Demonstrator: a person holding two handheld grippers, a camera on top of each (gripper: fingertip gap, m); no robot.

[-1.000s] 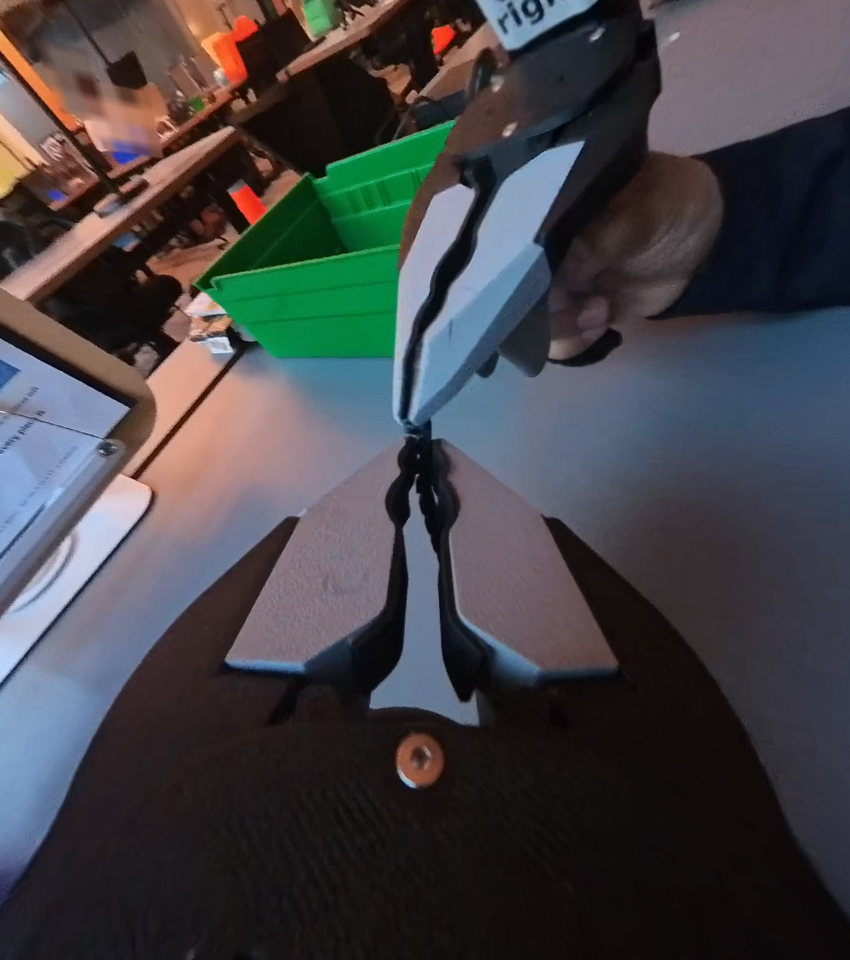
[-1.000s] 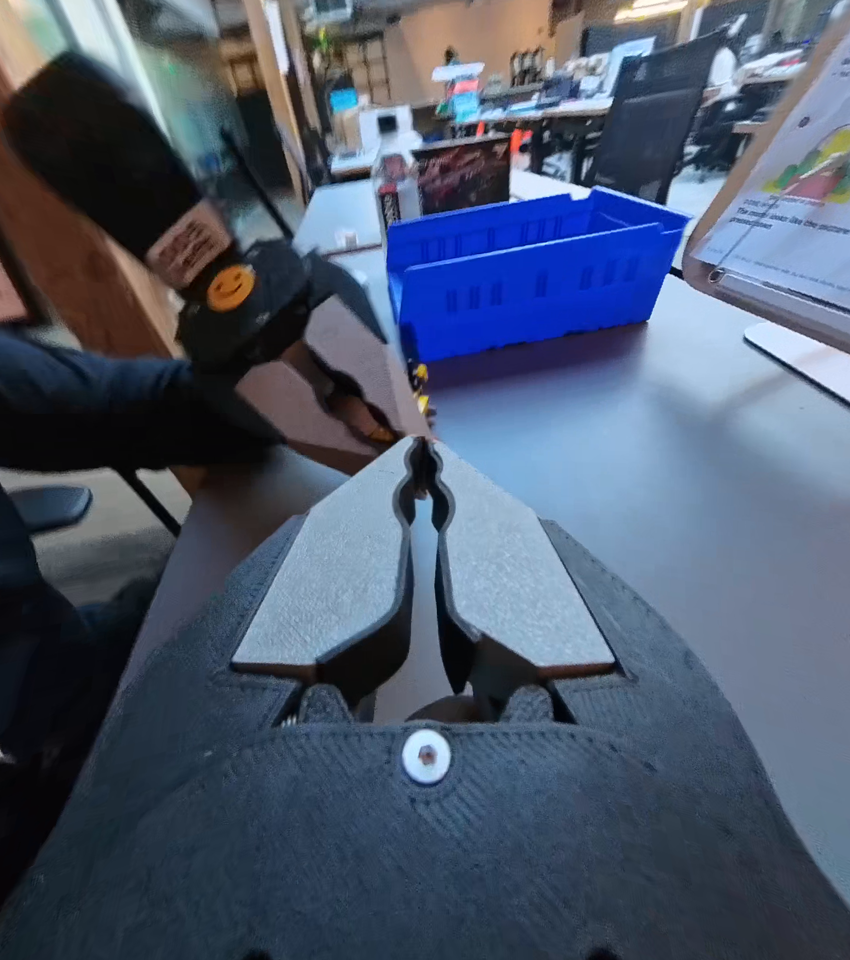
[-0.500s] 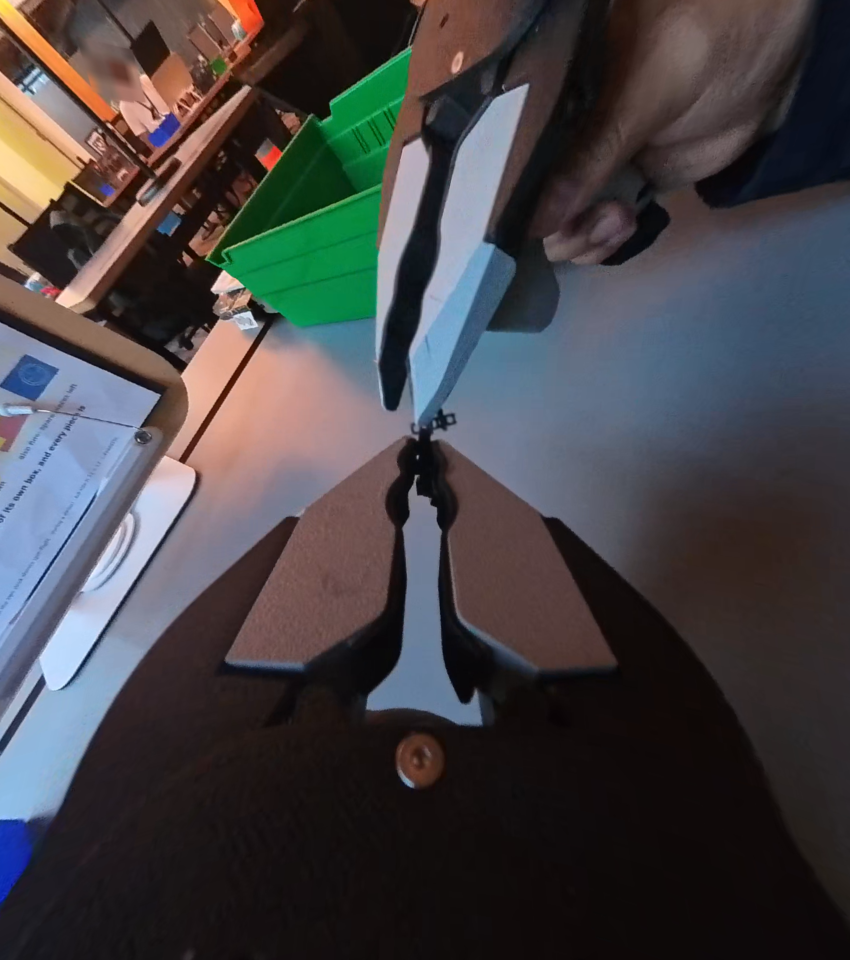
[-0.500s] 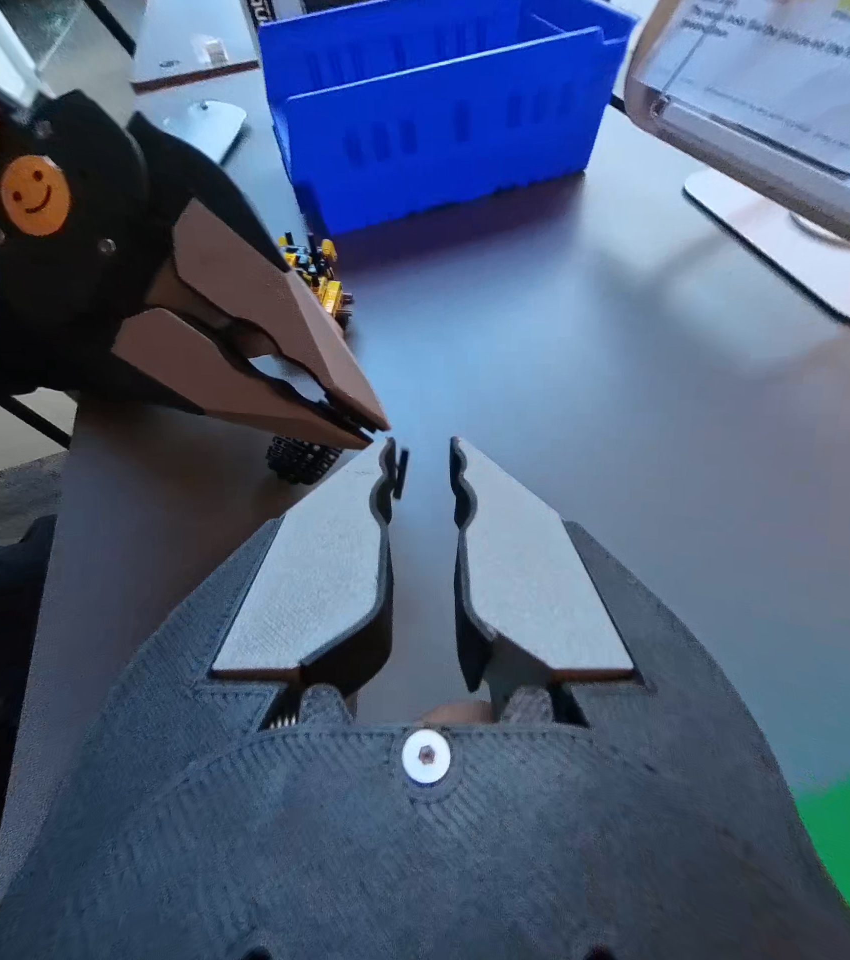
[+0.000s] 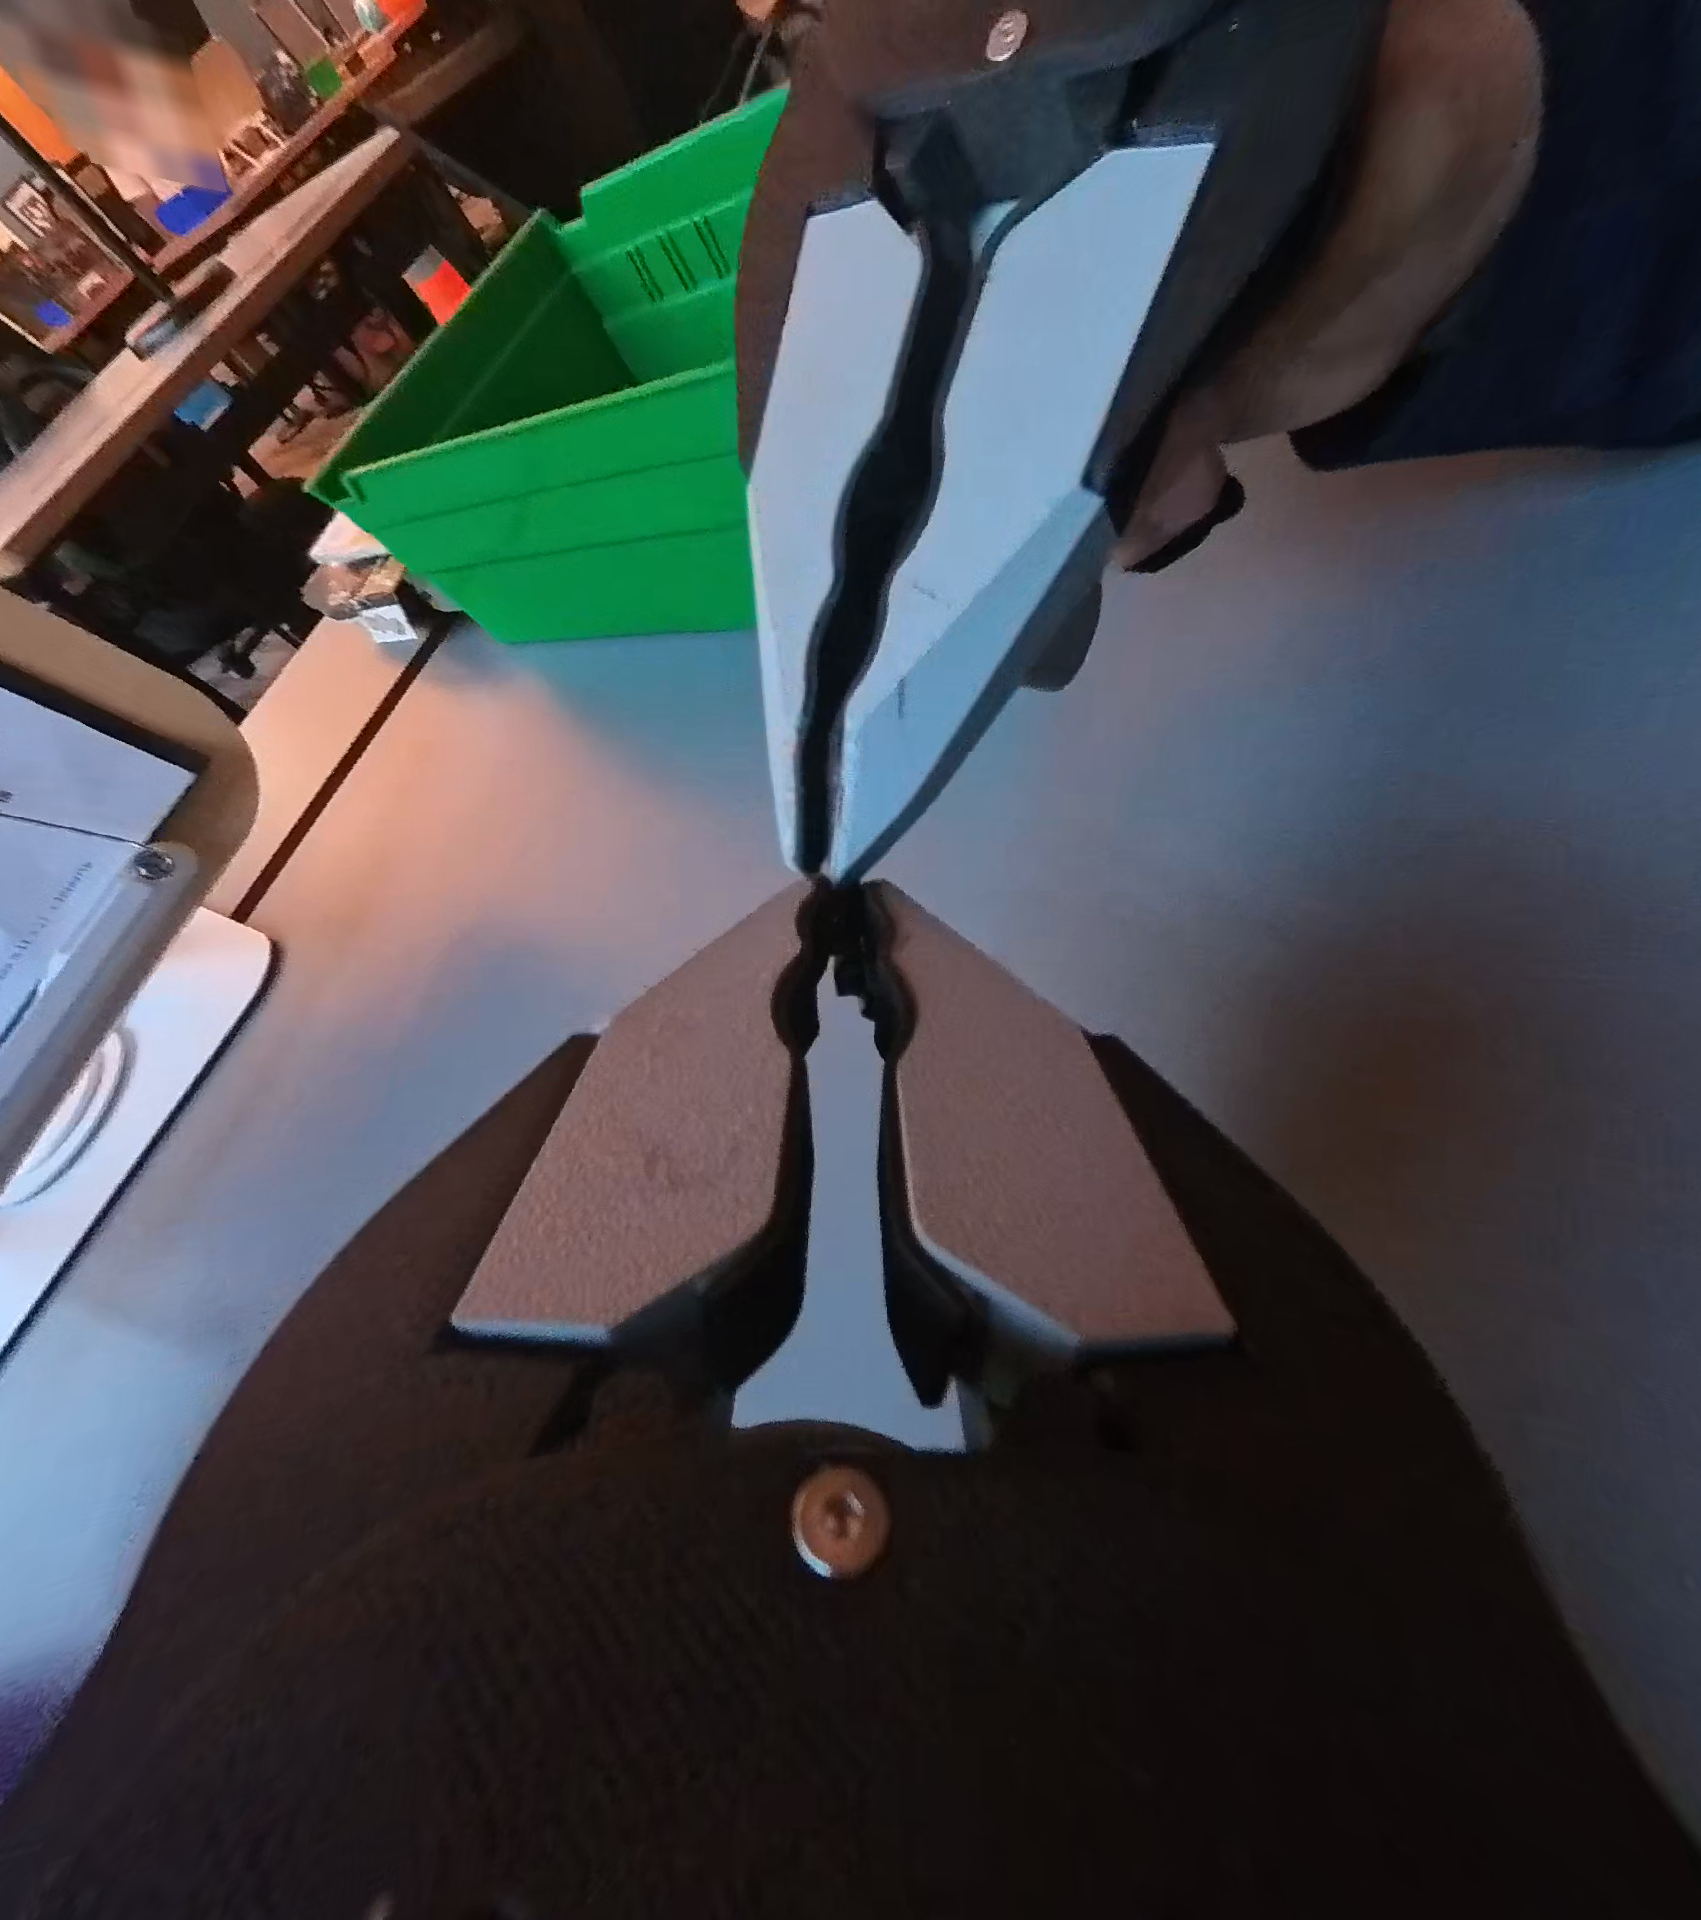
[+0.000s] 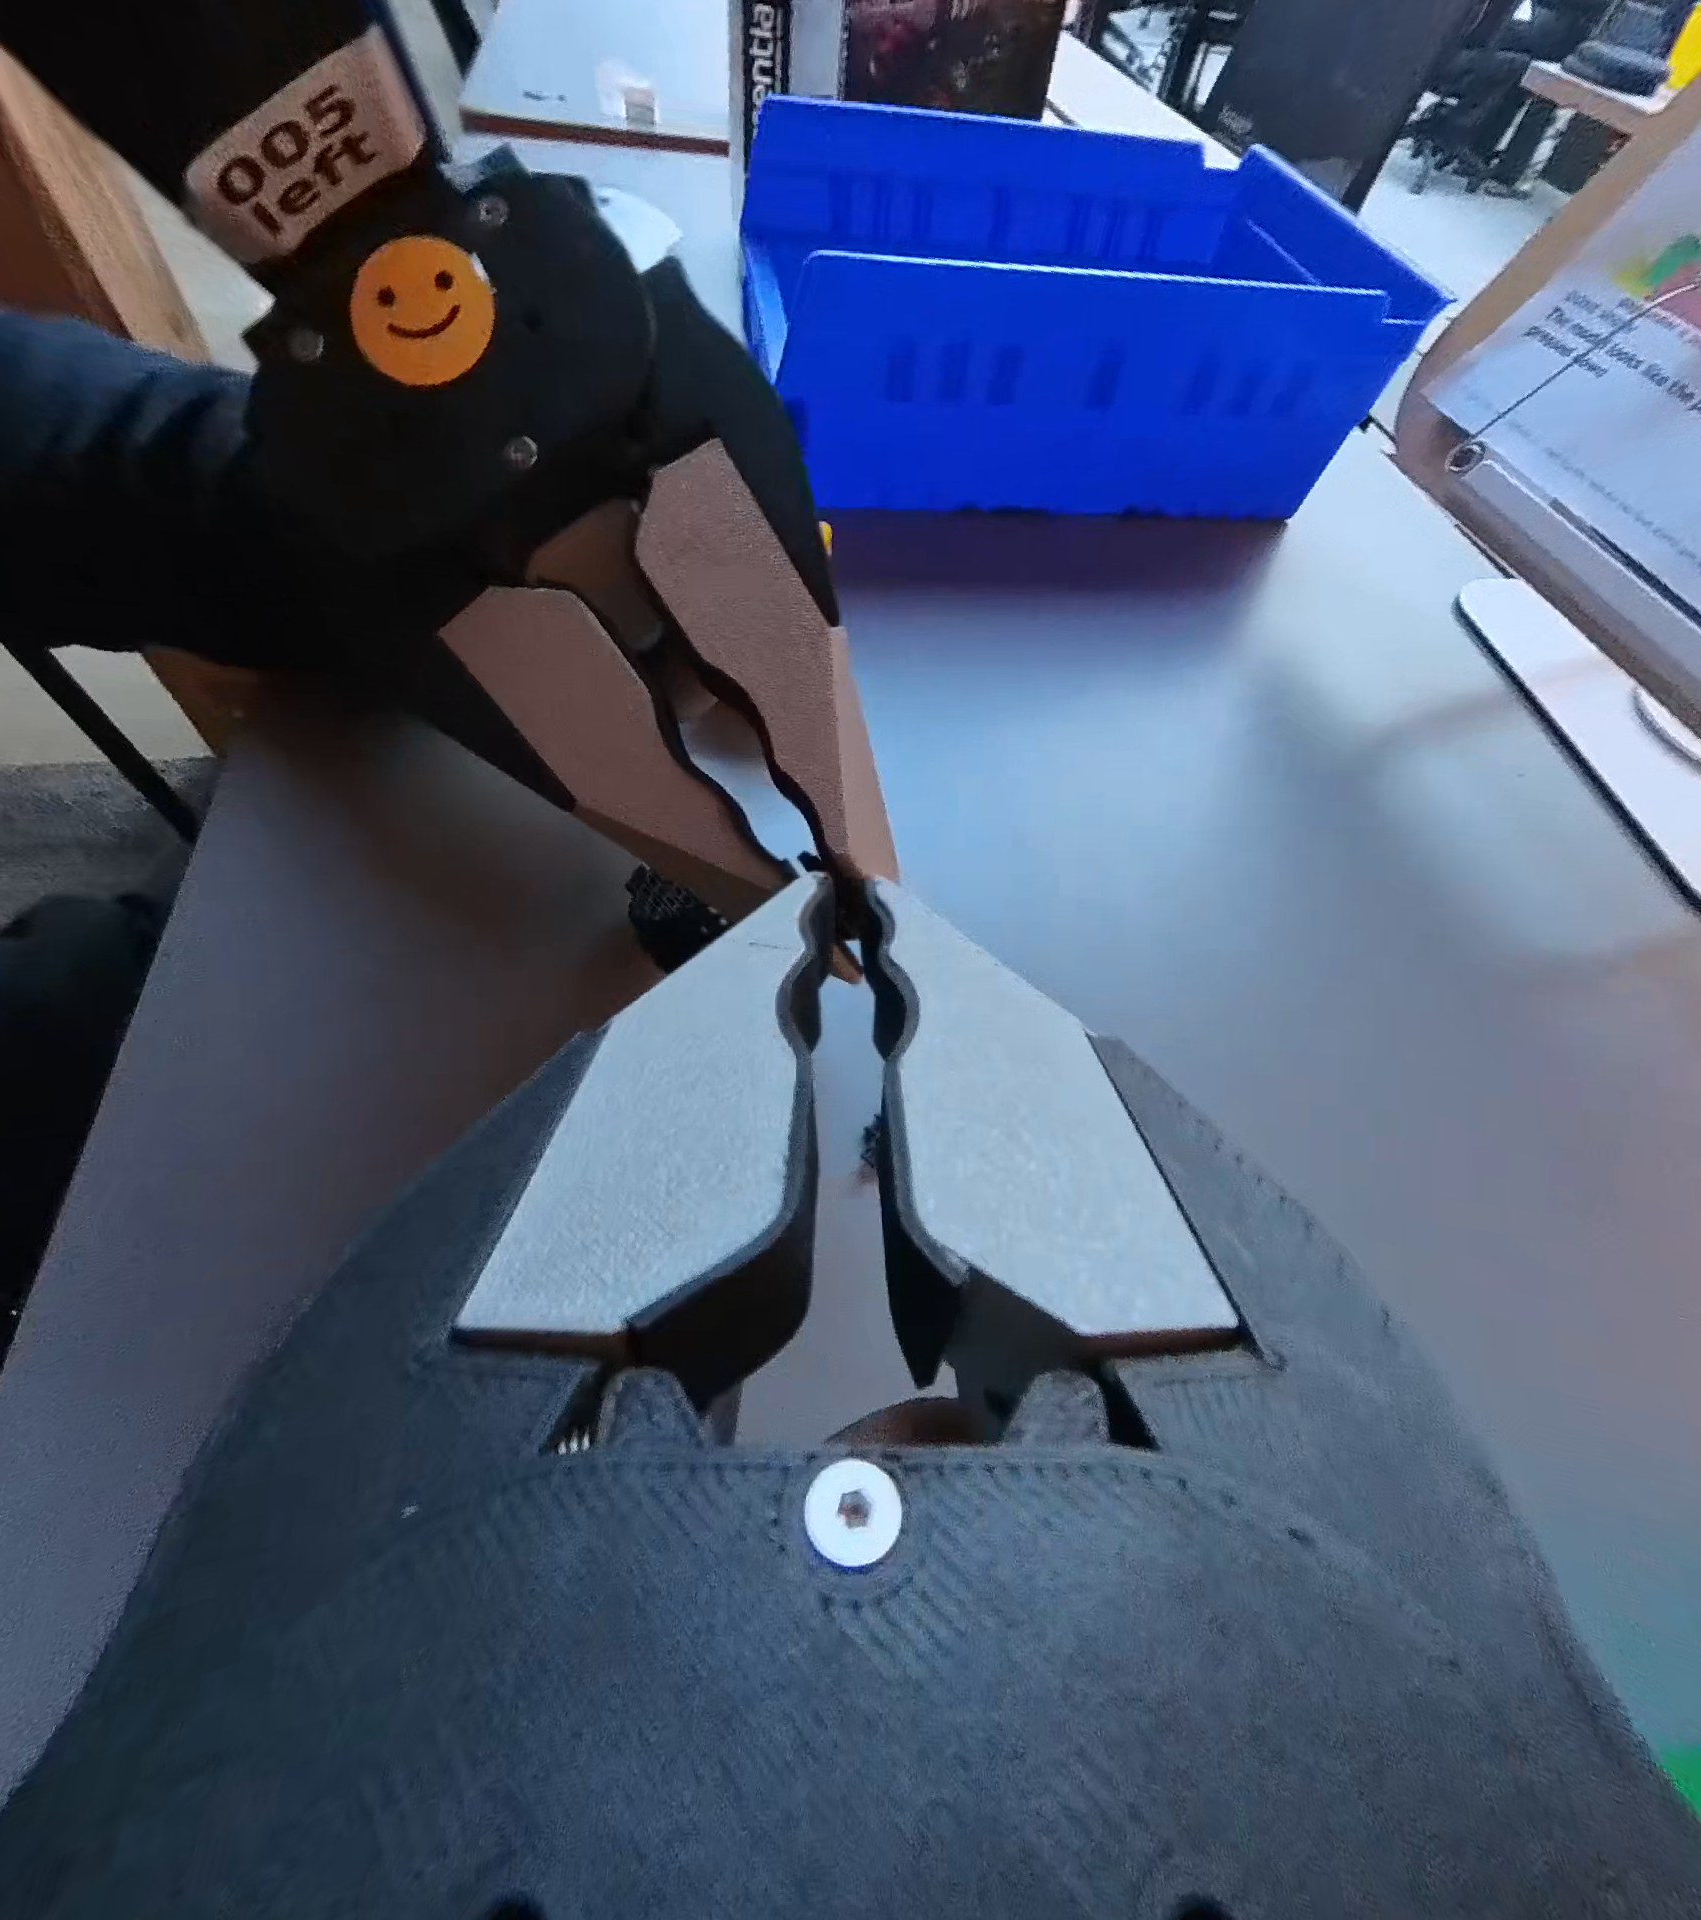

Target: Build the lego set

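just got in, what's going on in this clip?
A person is working two handheld grippers tip to tip above a grey table. The left gripper is shut on a small black lego piece. The right gripper meets it at the tips, nearly closed; whether it also grips the piece is unclear. A black tire lies on the table just behind. A blue bin and a green bin sit further off.

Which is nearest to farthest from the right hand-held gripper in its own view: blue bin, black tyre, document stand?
From the right hand-held gripper:
1. Black tyre, just left of the tips.
2. Blue bin, ahead.
3. Document stand, far right; close to the bin's range, so uncertain.
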